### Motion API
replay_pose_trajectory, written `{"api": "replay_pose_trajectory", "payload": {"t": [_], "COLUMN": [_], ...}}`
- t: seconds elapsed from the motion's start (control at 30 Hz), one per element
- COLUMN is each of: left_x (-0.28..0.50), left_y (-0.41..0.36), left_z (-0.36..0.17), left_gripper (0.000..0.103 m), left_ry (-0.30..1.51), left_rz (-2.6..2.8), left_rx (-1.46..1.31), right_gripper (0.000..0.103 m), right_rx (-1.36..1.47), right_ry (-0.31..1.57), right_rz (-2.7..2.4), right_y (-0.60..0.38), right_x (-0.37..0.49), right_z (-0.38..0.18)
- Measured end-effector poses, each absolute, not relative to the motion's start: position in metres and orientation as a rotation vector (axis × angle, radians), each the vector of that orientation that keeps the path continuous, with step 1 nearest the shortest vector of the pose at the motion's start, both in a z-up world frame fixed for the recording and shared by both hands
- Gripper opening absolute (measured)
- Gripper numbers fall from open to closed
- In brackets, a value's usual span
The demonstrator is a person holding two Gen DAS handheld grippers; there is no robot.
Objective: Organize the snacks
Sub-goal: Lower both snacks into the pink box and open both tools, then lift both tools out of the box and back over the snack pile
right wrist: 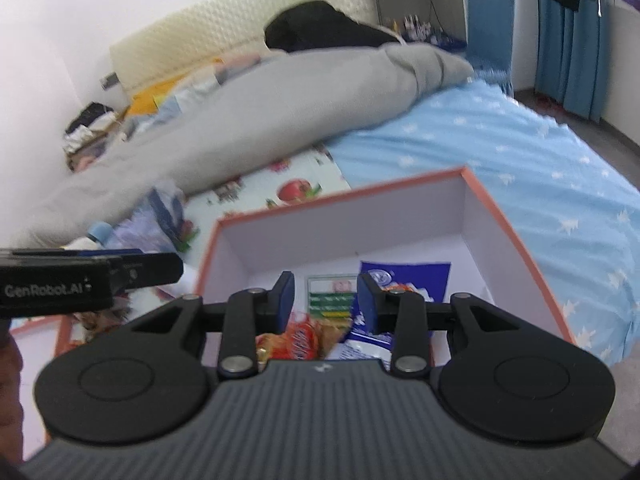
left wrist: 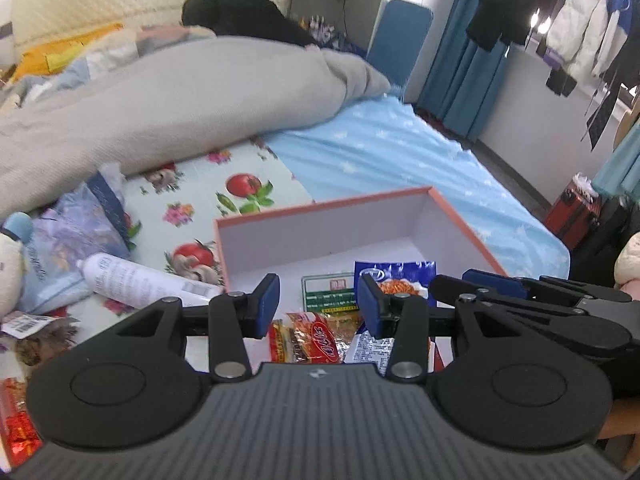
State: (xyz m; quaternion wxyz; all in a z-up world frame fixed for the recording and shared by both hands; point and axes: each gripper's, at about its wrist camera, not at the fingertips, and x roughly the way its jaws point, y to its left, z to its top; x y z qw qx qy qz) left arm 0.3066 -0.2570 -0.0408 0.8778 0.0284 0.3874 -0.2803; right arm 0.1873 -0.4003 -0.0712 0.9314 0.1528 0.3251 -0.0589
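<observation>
Snacks (left wrist: pixel 316 338) in the orange-rimmed box (left wrist: pixel 460 216), low at 6 o'clock of the left wrist view: red packet, blue packet (left wrist: pixel 396 276) at 1 o'clock of it, green-labelled pack (left wrist: pixel 328 294) between. Left gripper (left wrist: pixel 318 306) above them, jaws parted, nothing pinched. Right gripper (right wrist: pixel 326 300) likewise over the box (right wrist: pixel 508 224), jaws apart and empty. Judged a drop-off step, both packets apparently released. Still outside: red wrapper (left wrist: pixel 16 420) at 8 o'clock on the floral mat (left wrist: pixel 248 184), beside a white spray can (left wrist: pixel 140 280). Next move: likely swing left, reach that wrapper, close on it.
</observation>
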Motion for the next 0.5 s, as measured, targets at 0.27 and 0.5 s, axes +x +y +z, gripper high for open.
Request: {"api": "replay_pose_trajectory", "payload": {"t": [0.27, 0.5], "left_x": [0.27, 0.238], "left_y": [-0.215, -0.173], "left_z": [-0.003, 0.019], "left_gripper": [0.049, 0.049], "left_ry": [0.729, 0.675], "left_rz": [-0.559, -0.532], "left_rx": [0.036, 0.017], "right_gripper": [0.038, 0.038], "right_rx": [0.288, 0.277], "right_ry": [0.573, 0.518], "right_rz": [-0.087, -0.048], "right_y": [-0.37, -0.34], "right_x": [0.16, 0.136], "right_z": [-0.032, -0.013]}}
